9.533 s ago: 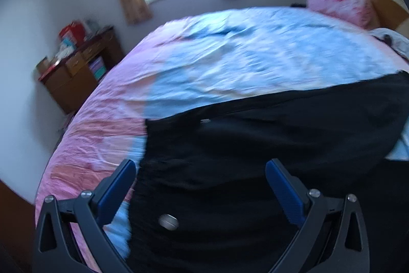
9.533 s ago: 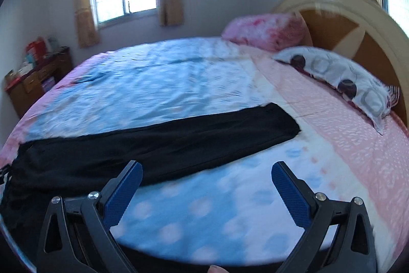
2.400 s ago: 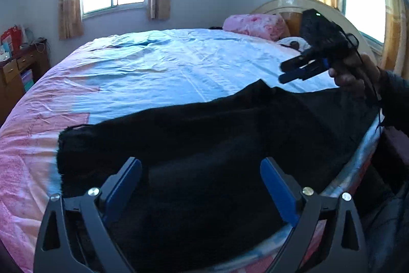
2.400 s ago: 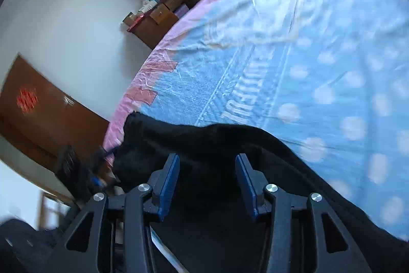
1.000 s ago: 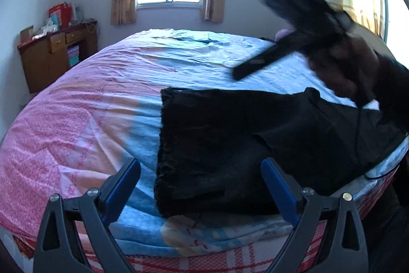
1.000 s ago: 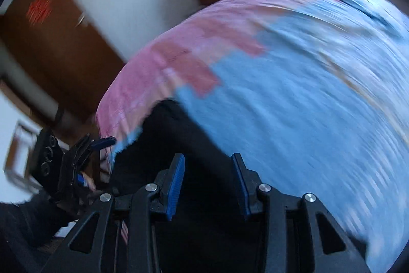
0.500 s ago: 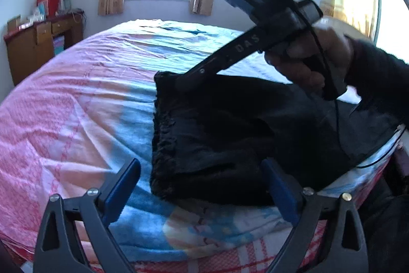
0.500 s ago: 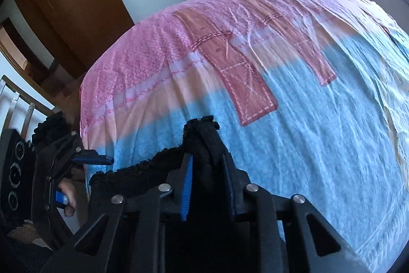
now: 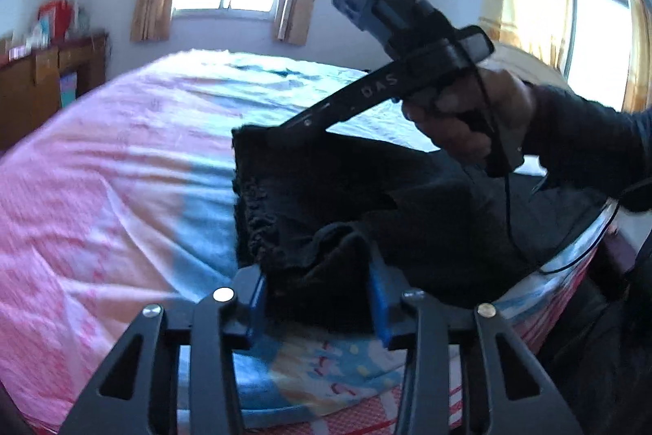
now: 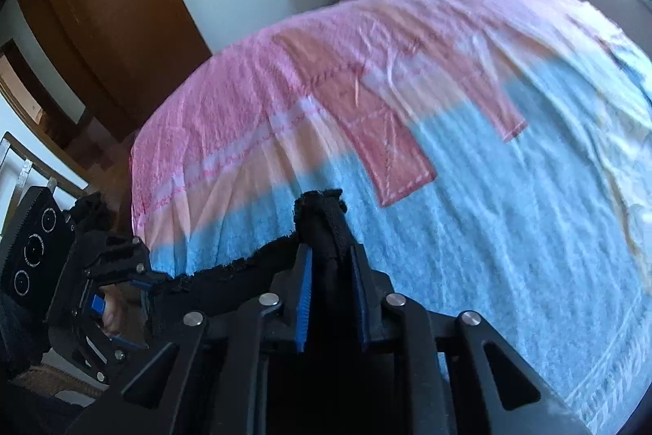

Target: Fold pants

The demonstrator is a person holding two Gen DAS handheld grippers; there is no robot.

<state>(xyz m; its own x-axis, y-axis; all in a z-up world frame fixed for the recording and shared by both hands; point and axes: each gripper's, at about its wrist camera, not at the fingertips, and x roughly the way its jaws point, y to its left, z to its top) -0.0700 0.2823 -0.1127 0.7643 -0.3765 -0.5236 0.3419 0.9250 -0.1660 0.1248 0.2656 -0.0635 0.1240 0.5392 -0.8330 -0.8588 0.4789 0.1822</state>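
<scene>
**Both grippers biting the black pants at the bed's edge**

Start at the left of your left wrist view: a brown wooden dresser (image 9: 45, 76) stands against the wall, boxy, with clutter on top. The bedsheet (image 9: 102, 182) spreads out beside it, a thin wrinkled cotton, pink at the left and pale blue toward the middle, with a printed border near the edge.

The black pants (image 9: 326, 190) lie folded on the near side of the bed, a soft matte knit. Their gathered, ruffled edge runs down the left side of the pile.

Your left gripper (image 9: 318, 296) is closing its jaws, and a bunched hump of the pants' near corner sits between the blue ribbed pads (image 9: 377, 296). The cloth fills the gap from one pad to the other.

Further right, your right hand (image 9: 468, 117) holds the other tool by its handle, with a dark sleeve behind it. Its long black fingers slant down to the far corner of the pants.

In your right wrist view, the right gripper (image 10: 330, 288) is nearly closed and its jaws are closing. A thick rolled fold of the pants (image 10: 326, 223) stands up between the two blue pads, pinched narrow. To its left the frilled edge trails toward the left gripper (image 10: 118, 296).
</scene>
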